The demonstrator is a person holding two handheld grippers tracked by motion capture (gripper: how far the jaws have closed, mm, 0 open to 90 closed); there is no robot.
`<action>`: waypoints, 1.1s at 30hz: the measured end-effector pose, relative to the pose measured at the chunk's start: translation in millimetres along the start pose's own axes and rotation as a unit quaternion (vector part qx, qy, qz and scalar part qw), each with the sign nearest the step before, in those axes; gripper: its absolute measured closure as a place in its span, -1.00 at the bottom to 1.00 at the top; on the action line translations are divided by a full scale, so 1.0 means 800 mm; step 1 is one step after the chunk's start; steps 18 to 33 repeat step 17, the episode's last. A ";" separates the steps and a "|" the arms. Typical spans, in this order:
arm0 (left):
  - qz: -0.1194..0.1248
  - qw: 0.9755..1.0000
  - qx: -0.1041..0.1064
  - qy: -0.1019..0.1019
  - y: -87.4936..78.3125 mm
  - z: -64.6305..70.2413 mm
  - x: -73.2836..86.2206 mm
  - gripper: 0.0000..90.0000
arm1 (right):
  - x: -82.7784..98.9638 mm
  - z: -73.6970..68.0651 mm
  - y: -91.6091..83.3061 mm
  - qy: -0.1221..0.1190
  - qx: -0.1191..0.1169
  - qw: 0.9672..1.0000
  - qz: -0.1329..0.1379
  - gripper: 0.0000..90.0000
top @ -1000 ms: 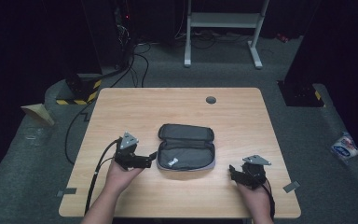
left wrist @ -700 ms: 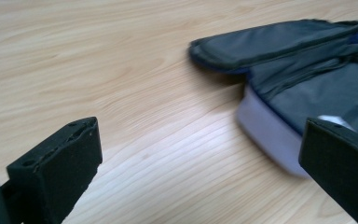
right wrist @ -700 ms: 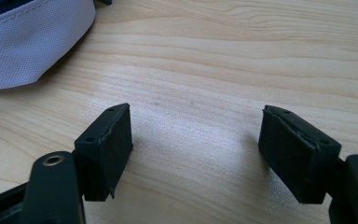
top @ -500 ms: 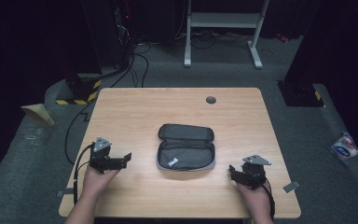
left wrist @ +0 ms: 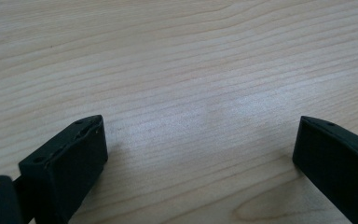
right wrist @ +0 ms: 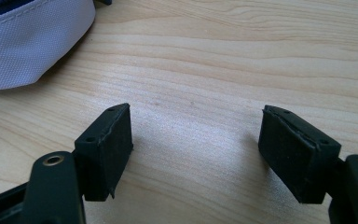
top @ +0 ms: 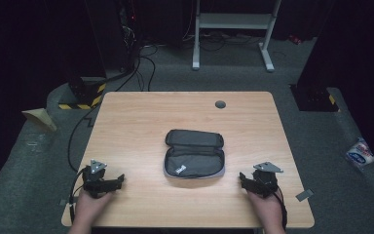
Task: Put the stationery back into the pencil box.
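Pouch [top: 194, 160] lies mid-tabletop [top: 141, 122], between our grippers. Left gripper [top: 119, 180] sits well apart, right gripper [top: 241, 179] nearer; both spread, empty.

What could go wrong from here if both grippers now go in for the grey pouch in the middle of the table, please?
1. The pouch lies flat and soft, so open jaws may pinch only its fabric and drag it across the table rather than lift it.
2. The left gripper is well clear of the pouch while the right gripper sits nearer; uneven arrival could push it sideways.
3. Both hands sit close to the near table edge, so a tug toward the person might pull the pouch off.
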State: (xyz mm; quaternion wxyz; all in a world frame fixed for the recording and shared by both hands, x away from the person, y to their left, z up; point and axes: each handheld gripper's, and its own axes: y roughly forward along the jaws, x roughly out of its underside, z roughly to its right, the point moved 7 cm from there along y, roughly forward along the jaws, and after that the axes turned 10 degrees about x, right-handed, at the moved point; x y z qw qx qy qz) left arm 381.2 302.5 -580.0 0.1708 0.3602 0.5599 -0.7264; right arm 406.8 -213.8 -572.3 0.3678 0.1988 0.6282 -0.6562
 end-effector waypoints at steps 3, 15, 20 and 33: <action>0.010 1.000 -0.011 -0.005 -0.004 0.008 0.002 -0.84 | 0.000 0.000 0.000 0.002 0.001 1.000 -0.001 -0.42; 0.014 1.000 0.007 0.012 -0.003 0.025 0.002 -0.65 | 0.000 -0.001 -0.001 0.002 0.001 1.000 -0.001 -0.42; 0.013 1.000 0.008 0.012 -0.003 0.026 0.002 -0.65 | 0.000 -0.001 -0.001 0.002 0.001 1.000 -0.001 -0.42; 0.013 1.000 0.008 0.012 -0.003 0.026 0.002 -0.65 | 0.000 -0.001 -0.001 0.002 0.001 1.000 -0.001 -0.42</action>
